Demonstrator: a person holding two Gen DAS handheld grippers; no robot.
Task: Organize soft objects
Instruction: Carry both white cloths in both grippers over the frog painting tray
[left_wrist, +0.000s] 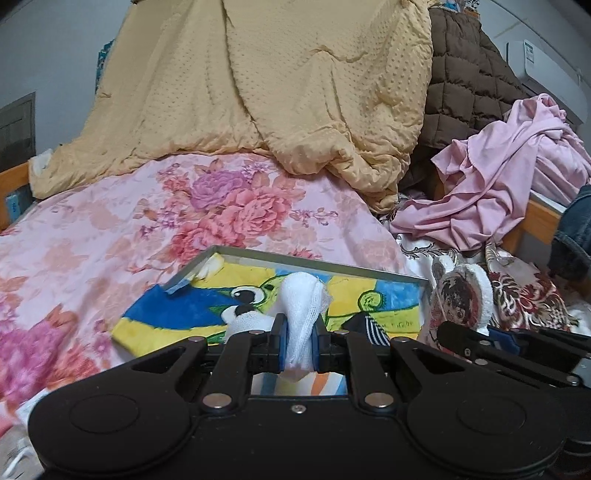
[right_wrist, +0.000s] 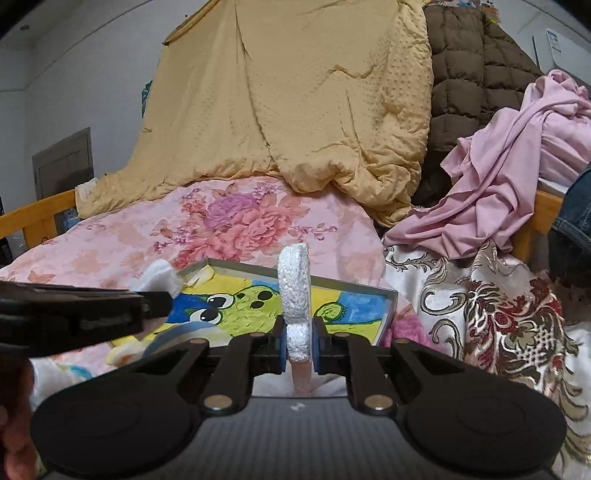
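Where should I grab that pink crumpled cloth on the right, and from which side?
Pinch the raised ridge of folds on the pink cloth, coming down from above: it lies heaped and loose, so the ridges stand proud. Both grippers are full right now.

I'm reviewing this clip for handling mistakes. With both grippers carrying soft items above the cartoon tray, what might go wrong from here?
1. The left gripper pinches the white gauzy cloth by a narrow bunch; it may slip.
2. The right gripper holds the flat printed plush at its lower edge, so it could tip.
3. The grippers are close together above the tray and may collide.
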